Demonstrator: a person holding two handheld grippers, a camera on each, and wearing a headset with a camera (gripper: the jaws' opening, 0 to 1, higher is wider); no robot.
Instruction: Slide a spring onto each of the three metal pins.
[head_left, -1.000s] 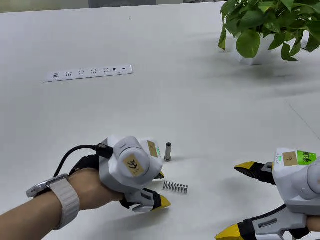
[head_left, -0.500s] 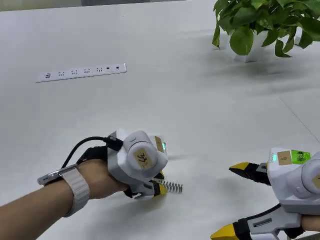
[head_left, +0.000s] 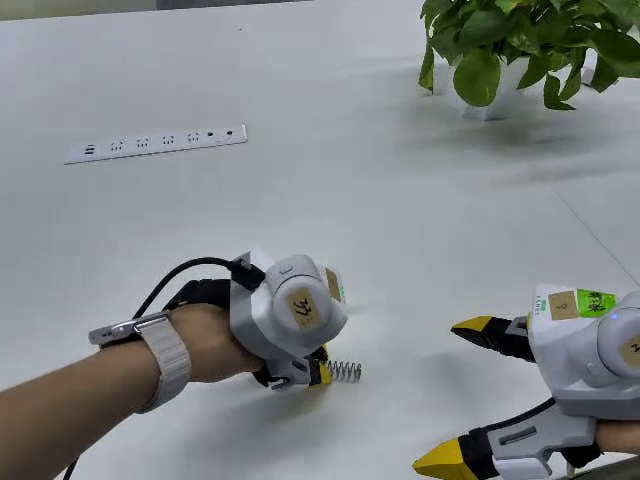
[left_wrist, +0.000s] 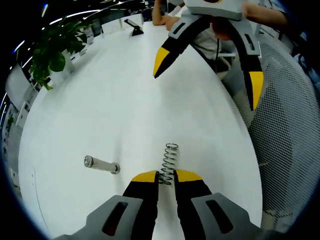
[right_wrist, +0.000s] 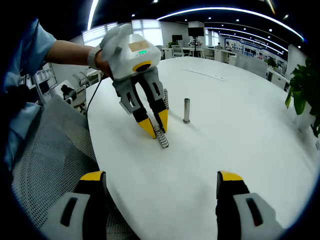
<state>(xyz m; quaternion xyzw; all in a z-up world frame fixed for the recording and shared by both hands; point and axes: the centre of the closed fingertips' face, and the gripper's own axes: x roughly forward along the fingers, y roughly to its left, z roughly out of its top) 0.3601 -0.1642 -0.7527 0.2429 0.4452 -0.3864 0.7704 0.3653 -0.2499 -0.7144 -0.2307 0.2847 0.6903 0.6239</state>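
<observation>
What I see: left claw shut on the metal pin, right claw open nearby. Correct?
No: the left gripper view shows the left claw shut on the spring, not the metal pin, which is free beside it. The right claw is open nearby.

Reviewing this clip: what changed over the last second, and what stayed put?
The left gripper closed in on the spring and its jaws, open a second ago, have shut on the spring's near end. The spring has hardly shifted; the pin stands upright beside it as before. The right gripper stays open and empty.
</observation>
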